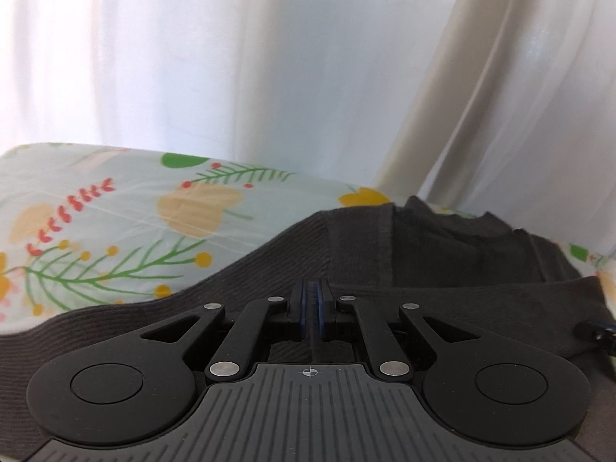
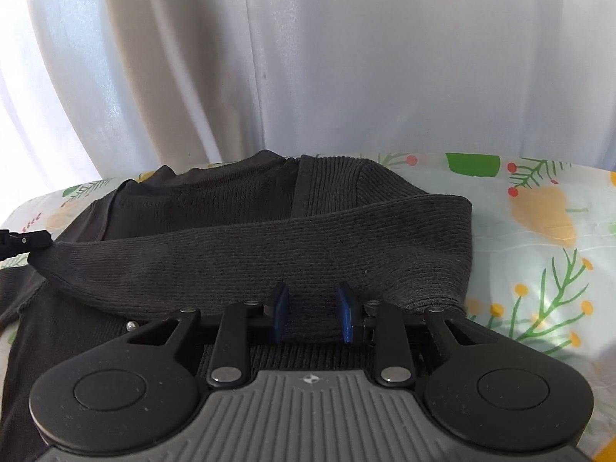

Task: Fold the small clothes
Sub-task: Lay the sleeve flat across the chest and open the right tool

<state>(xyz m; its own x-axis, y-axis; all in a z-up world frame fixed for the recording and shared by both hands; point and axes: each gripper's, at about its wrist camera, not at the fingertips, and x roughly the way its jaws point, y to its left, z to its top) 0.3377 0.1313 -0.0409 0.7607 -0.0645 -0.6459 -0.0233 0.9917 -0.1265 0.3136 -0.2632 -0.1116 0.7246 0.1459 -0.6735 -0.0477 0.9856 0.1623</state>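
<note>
A dark grey ribbed knit garment (image 1: 442,254) lies on a floral cloth (image 1: 115,223). In the right wrist view the garment (image 2: 238,238) has one sleeve folded across its body. My left gripper (image 1: 312,288) is shut, its blue pads pressed together low over the garment; whether cloth is pinched between them is hidden. My right gripper (image 2: 312,300) is open, its blue pads apart just above the folded sleeve's near edge. The right gripper's tip shows at the right edge of the left wrist view (image 1: 600,331); the left gripper's tip shows at the left edge of the right wrist view (image 2: 23,240).
White curtains (image 1: 308,69) hang right behind the surface, also in the right wrist view (image 2: 346,57). The floral cloth (image 2: 539,238) extends to the right of the garment, and its far edge curves just beyond the collar.
</note>
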